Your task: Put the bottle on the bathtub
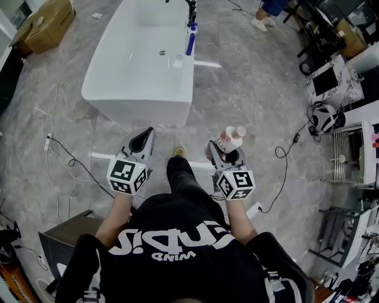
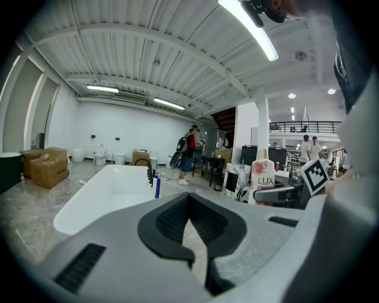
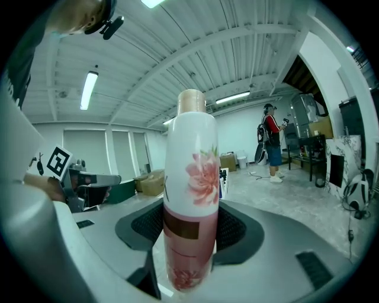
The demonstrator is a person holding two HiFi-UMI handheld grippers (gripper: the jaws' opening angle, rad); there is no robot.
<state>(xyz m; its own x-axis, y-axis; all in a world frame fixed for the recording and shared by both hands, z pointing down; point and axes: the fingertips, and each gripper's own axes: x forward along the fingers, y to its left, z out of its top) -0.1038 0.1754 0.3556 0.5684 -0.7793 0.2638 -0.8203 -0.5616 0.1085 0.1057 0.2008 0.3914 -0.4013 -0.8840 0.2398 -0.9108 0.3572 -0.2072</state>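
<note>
Item: body-wash bottle (image 3: 190, 195), white over pink with flower print and a tan cap. It is clamped low on its body between the pads of the right gripper (image 1: 227, 155), long axis upright and cap uppermost, carried above the grey floor (image 1: 249, 89). Left gripper (image 1: 144, 141): jaws pressed together, nothing between them. Destination: white bathtub (image 1: 139, 109), well apart, ahead and to the left of the held bottle; its near end faces both grippers. A blue bottle (image 1: 189, 42) stands on the far right rim beside the faucet (image 1: 191, 10).
</note>
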